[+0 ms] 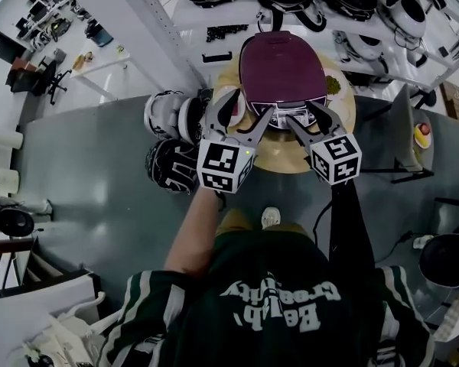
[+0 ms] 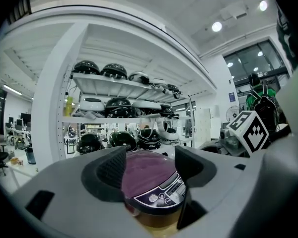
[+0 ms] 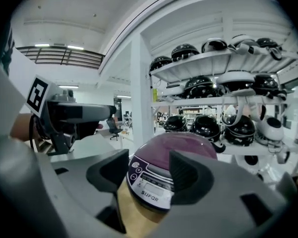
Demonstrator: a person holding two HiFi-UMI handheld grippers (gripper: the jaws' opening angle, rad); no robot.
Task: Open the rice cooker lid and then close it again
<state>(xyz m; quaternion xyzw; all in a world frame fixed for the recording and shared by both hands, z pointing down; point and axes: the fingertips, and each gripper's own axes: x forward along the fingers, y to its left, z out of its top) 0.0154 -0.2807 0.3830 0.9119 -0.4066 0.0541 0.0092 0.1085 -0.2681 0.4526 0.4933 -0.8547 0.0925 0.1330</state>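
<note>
The rice cooker has a purple domed lid, which is down, and a dark control panel at its front. It stands on a round wooden table. Both grippers hover side by side just in front of the panel, apart from it. My left gripper is open, and the cooker shows beyond the gap between its jaws. My right gripper is open too, and the cooker shows past its jaws, with nothing between the pads. The right gripper's marker cube appears in the left gripper view, and the left gripper's body in the right gripper view.
White shelving behind the table carries several helmets. Two more helmets lie on the grey floor left of the table. A grey stand with a red object is at the right. A white post rises left of the shelves.
</note>
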